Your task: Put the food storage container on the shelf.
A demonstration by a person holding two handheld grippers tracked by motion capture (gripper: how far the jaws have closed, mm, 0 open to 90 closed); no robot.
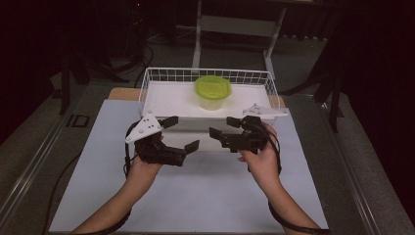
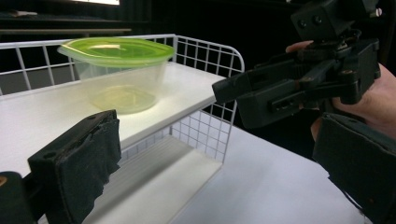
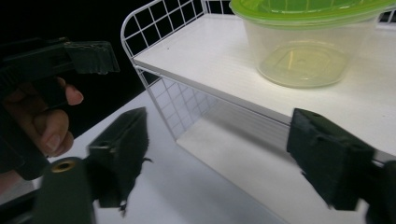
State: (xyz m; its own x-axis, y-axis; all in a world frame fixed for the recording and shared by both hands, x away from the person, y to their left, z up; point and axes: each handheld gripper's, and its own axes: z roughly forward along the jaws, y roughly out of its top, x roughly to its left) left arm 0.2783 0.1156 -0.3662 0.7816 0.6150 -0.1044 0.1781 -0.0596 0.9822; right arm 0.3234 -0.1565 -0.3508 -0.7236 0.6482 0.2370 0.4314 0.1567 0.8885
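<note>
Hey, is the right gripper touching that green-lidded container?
Apart. In the right gripper view, the right gripper has open jaws with bare shelf between them and the container farther back.

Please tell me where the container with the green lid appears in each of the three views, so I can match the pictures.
High view: the container sits upper centre, on the white shelf board inside the wire basket.
Left gripper view: upper left, on that board.
Right gripper view: top right, partly cut off.
Shared landmark: the wire basket.

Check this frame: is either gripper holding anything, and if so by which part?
Nothing is held. The left gripper and the right gripper both stand open and empty in front of the wire basket; the green-lidded container sits untouched inside.
</note>
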